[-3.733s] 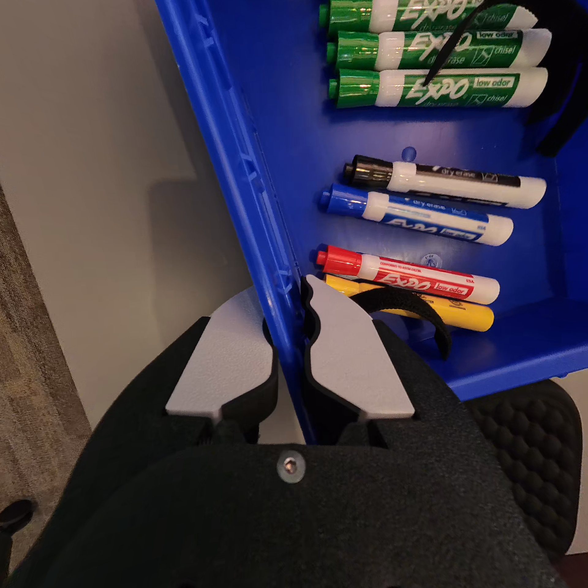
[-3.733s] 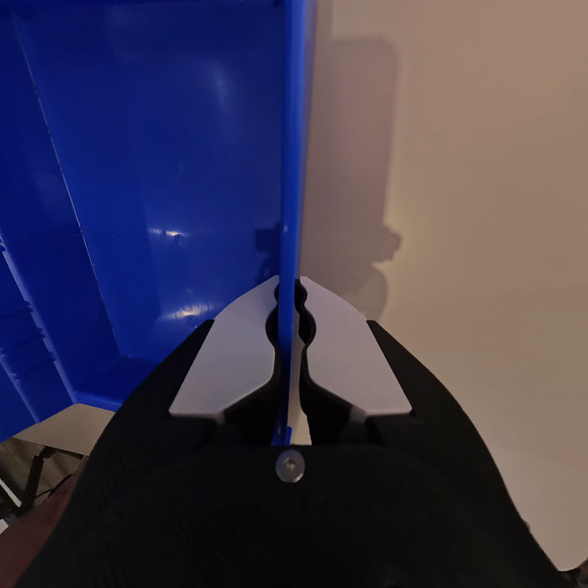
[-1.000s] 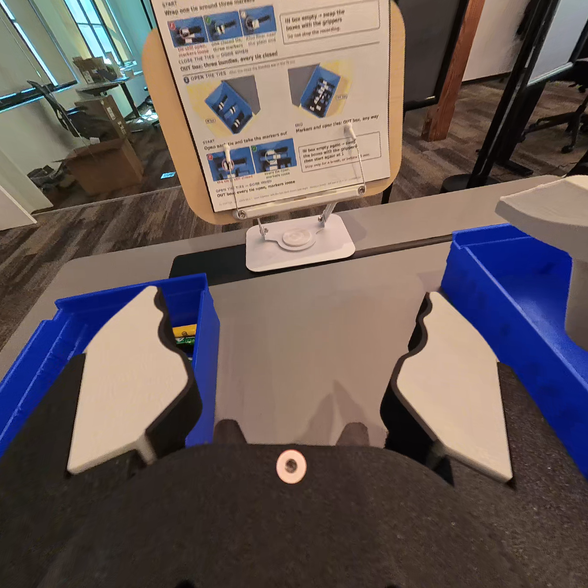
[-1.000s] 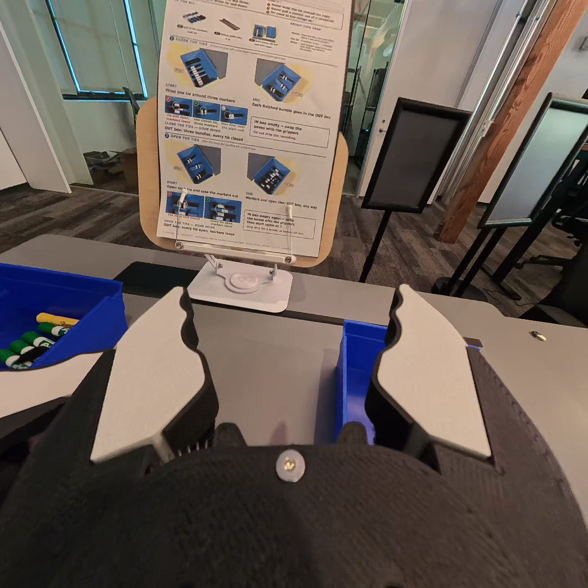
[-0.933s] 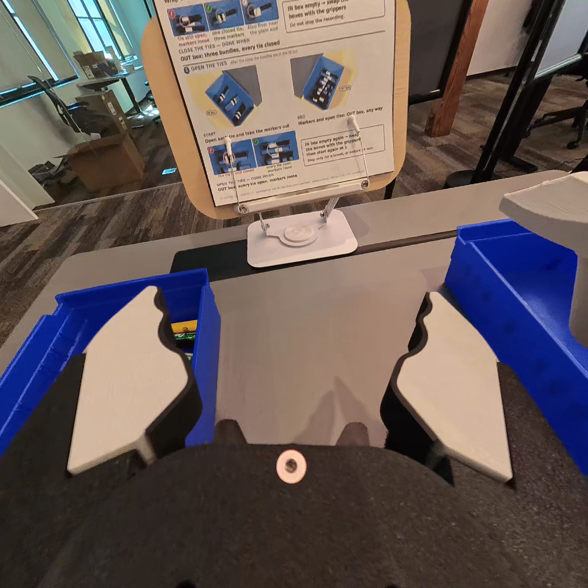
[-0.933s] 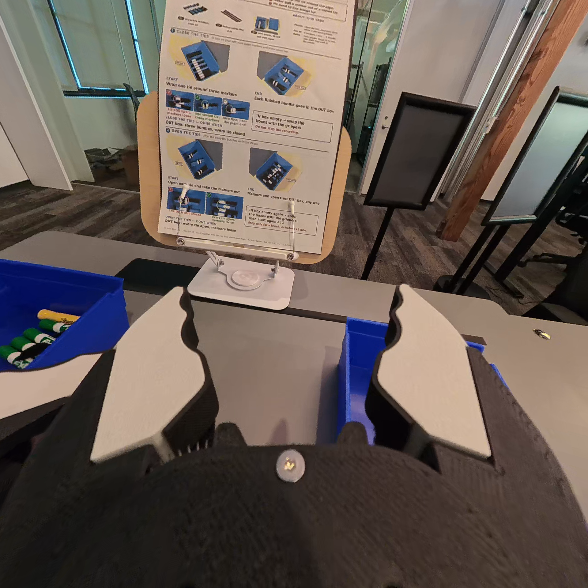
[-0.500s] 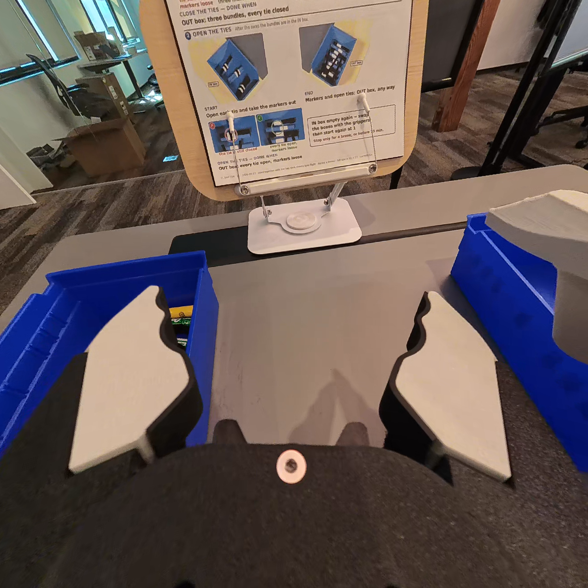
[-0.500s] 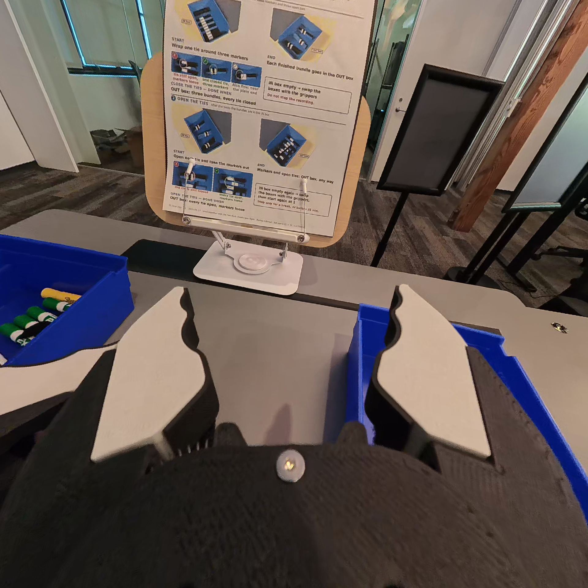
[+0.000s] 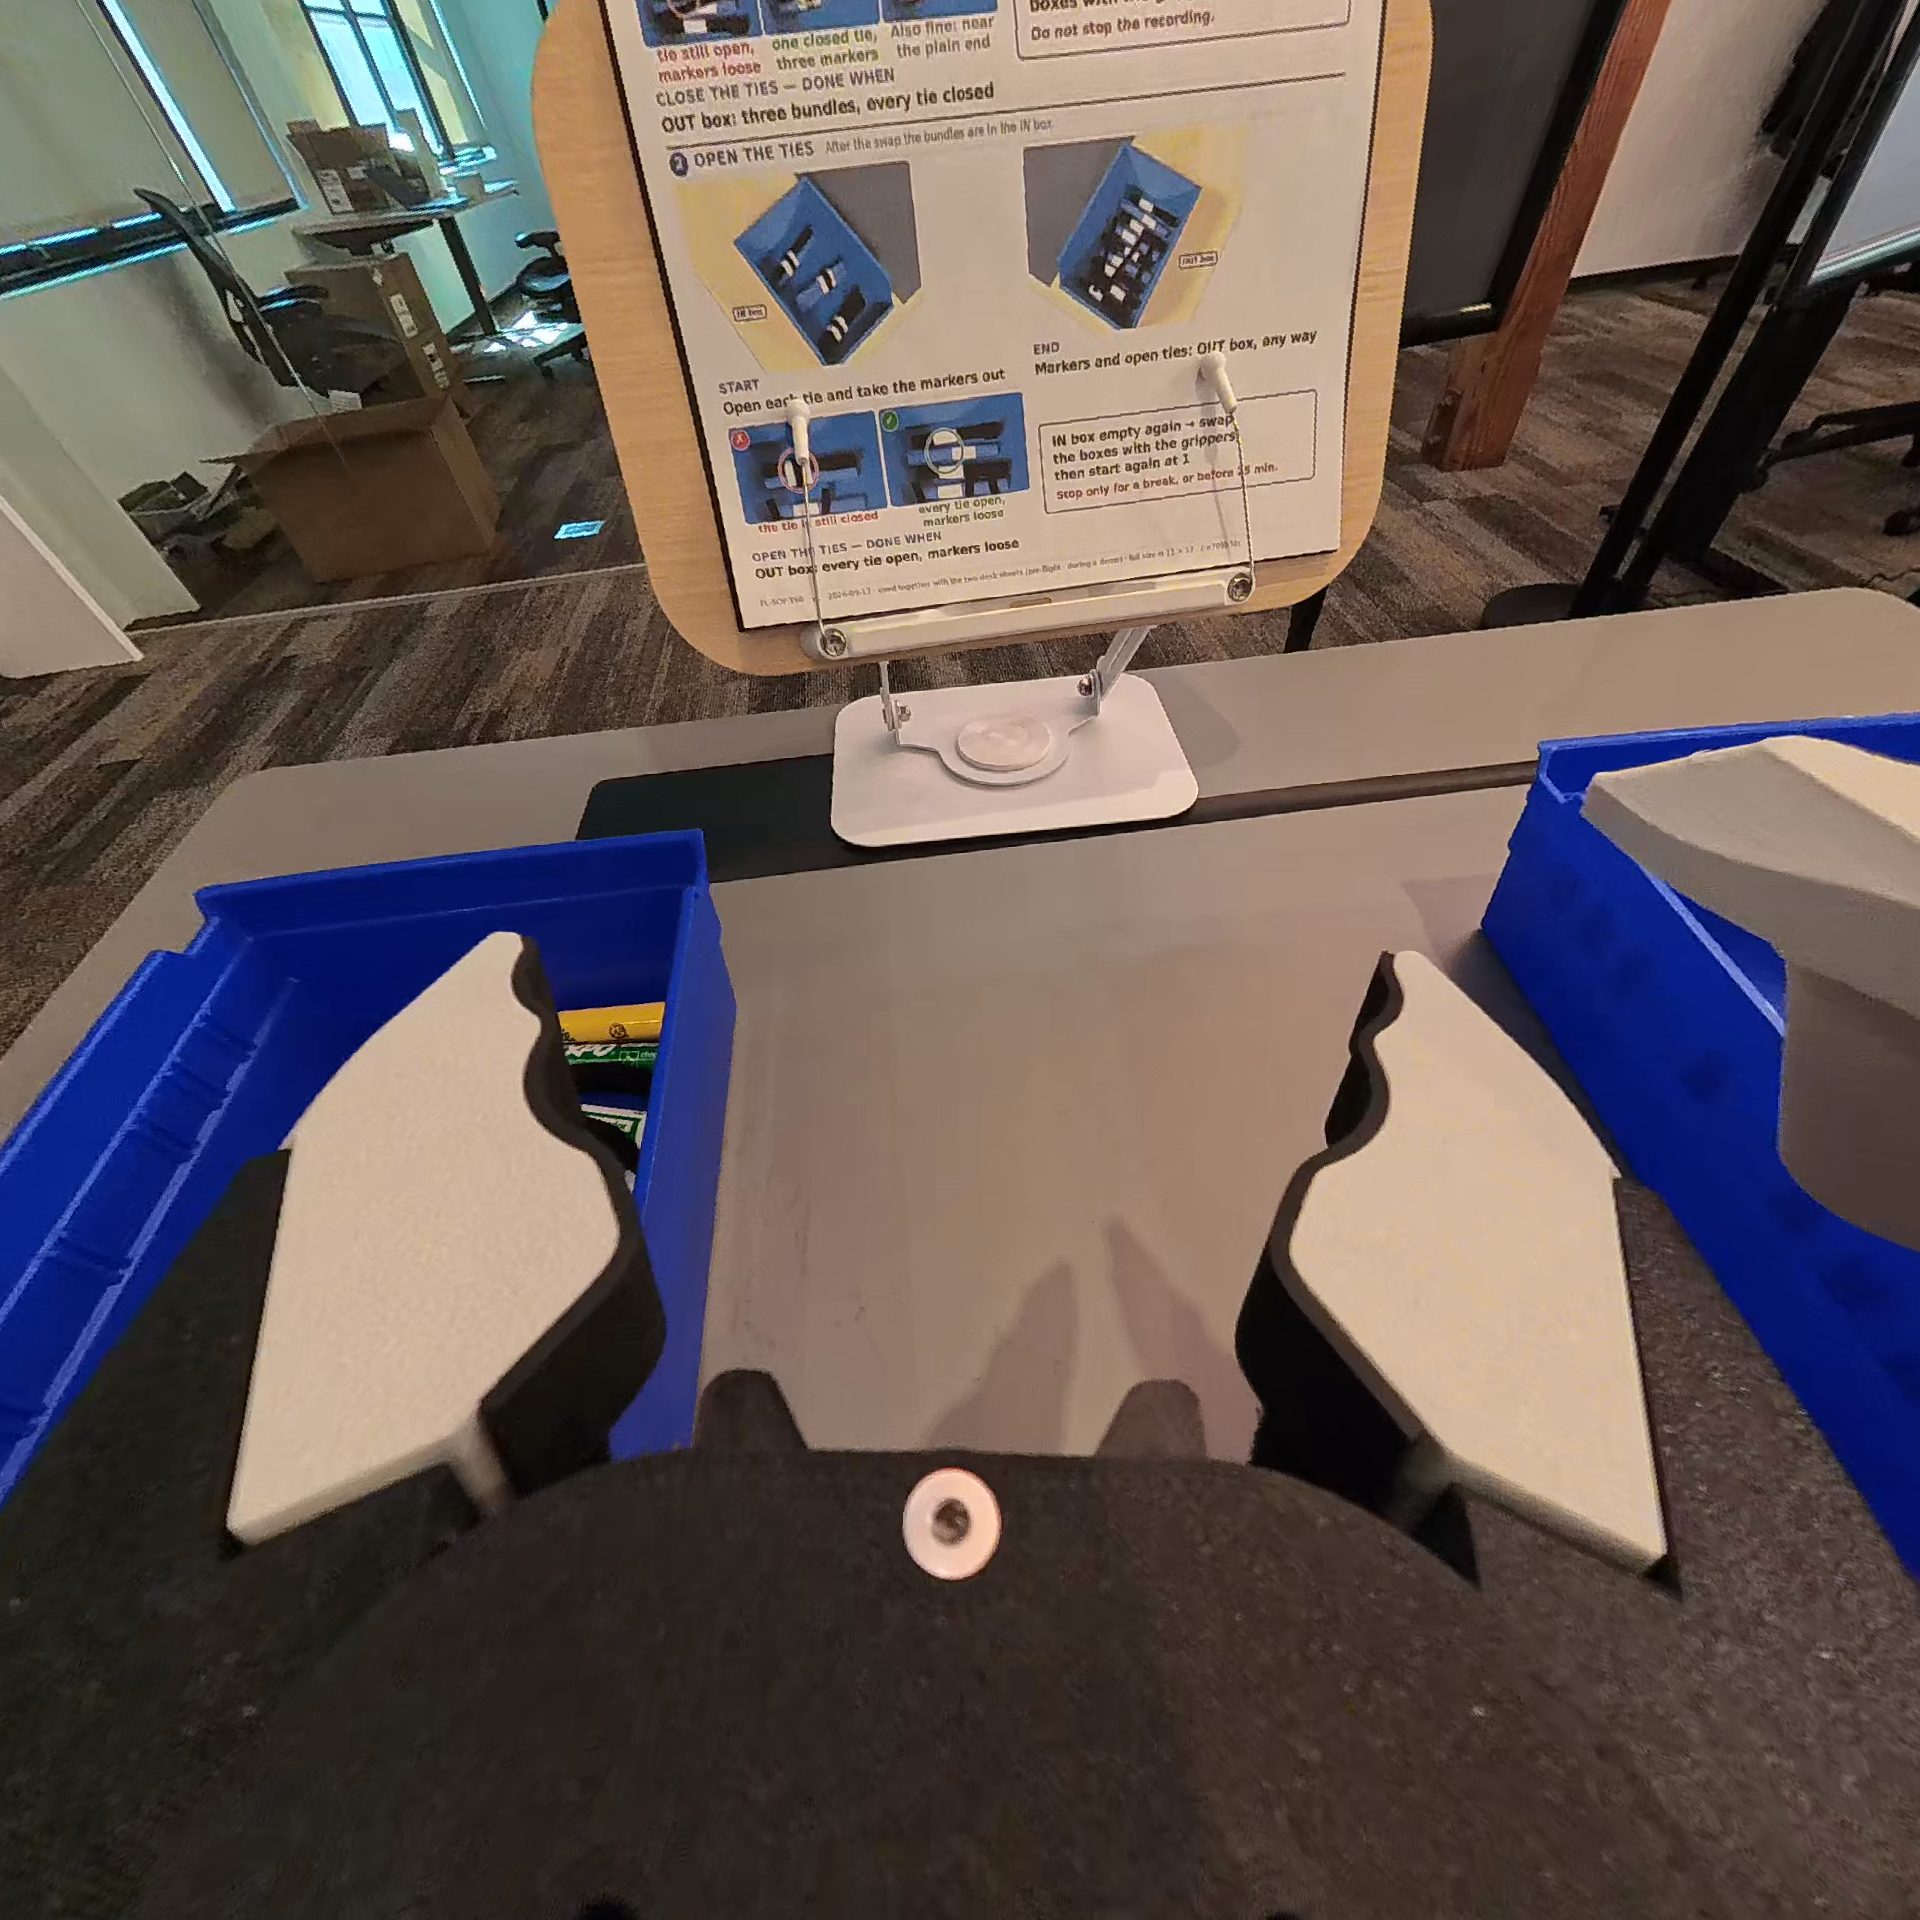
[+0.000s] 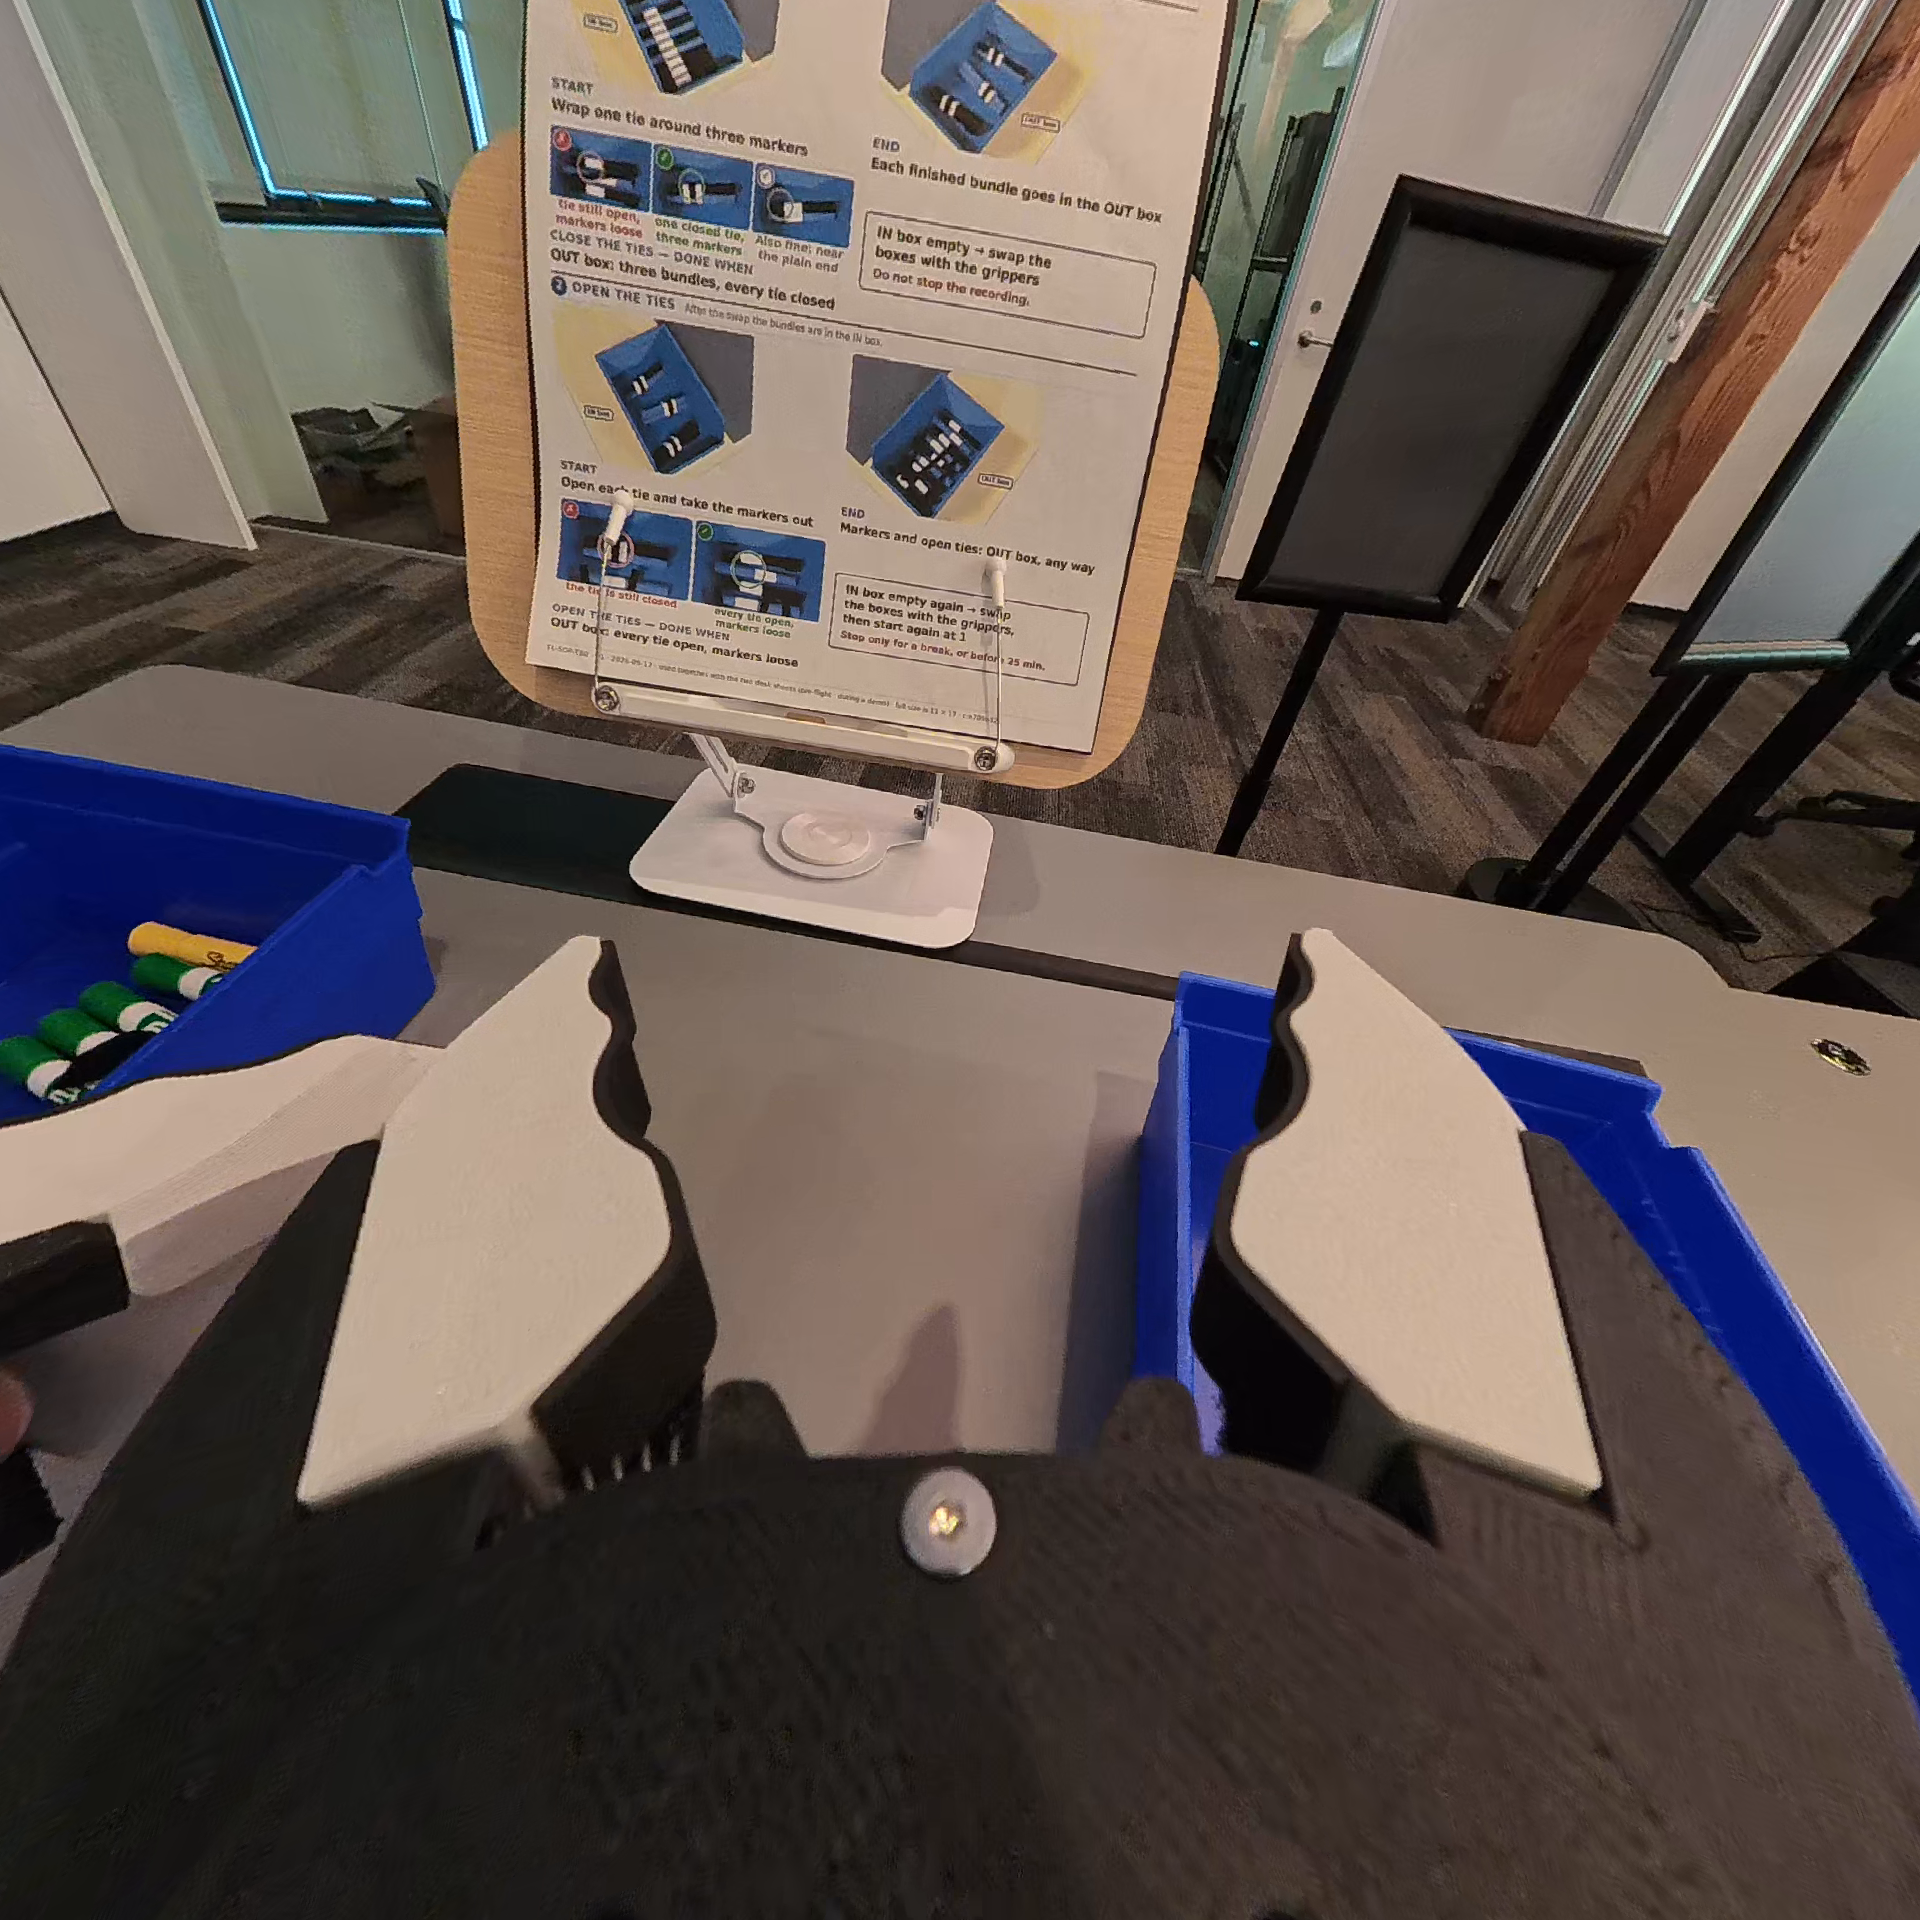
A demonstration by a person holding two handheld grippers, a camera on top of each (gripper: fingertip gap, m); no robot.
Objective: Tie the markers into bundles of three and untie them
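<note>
Free lane: bare bench (image 9: 1039, 1039) between two bins.
Left wall: marker bin (image 9: 686, 997).
Right wall: blue bin (image 10: 1169, 1122).
Far end: sign stand (image 9: 1013, 758).

Soft, even indoor light fell; faint finger shadows lay on the table (image 9: 1039, 1039); wide-angle distortion bent the edges

Blue bins (image 9: 686, 1039) (image 10: 1174, 1195); yellow marker (image 10: 187, 943), green markers (image 10: 104, 1013); grey table (image 9: 1039, 1039); fingers (image 9: 436, 1195) grey, black-padded.

printed instruction sheet (image 9: 997, 301) on stand, branded markers (image 9: 608, 1044) in bin, wording withheld
</note>
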